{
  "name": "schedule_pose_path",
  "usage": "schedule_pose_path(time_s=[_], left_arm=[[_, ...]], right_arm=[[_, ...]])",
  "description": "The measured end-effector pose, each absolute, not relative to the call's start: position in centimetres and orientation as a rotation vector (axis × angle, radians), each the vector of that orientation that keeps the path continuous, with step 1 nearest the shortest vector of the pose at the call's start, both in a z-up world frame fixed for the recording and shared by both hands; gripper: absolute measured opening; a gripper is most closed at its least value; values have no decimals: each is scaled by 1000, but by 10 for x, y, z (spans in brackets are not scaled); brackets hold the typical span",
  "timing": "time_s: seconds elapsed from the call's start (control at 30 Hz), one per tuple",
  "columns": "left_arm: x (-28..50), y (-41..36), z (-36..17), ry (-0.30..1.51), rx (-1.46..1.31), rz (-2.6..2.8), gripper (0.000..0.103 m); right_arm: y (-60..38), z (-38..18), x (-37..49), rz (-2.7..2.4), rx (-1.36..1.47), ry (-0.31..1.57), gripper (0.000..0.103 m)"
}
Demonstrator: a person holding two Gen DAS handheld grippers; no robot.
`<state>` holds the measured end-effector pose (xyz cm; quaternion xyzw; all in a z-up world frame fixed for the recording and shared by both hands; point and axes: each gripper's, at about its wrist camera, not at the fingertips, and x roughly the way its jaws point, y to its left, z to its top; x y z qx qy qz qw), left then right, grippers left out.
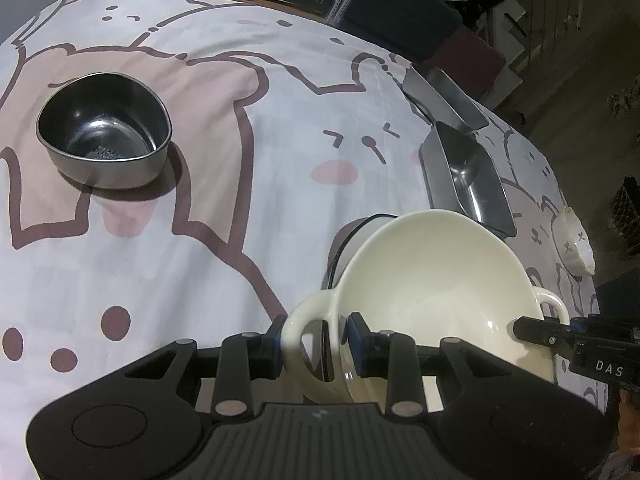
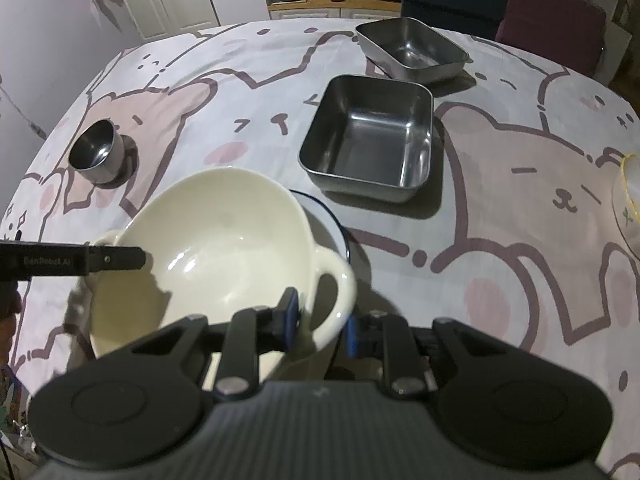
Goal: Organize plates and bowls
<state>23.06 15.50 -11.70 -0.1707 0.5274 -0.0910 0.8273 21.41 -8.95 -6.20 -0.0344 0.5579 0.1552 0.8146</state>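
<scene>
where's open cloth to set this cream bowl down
Widest free patch: the cartoon-print tablecloth between the round steel bowl and the square steel tray. Crowded: under the cream two-handled bowl sits a blue-rimmed white plate; a second steel tray lies behind.

A glossy cream ceramic bowl (image 2: 208,248) with smooth loop handles. Beneath it, a white plate (image 2: 332,224) with a shiny dark rim. Brushed steel cup (image 1: 105,130) and two square steel trays (image 2: 370,136), dully reflective. Soft matt printed cloth (image 1: 248,184) covers the worktop. Matt black plastic grippers (image 1: 314,344).
</scene>
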Motion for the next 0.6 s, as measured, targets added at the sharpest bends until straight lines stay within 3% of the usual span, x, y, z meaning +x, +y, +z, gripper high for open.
schedule_pose_path(time_s=[0.6], left_arm=[[232, 144, -113, 1125, -277, -196, 35]], right_arm=[[-89, -67, 215, 312, -48, 1207, 29]])
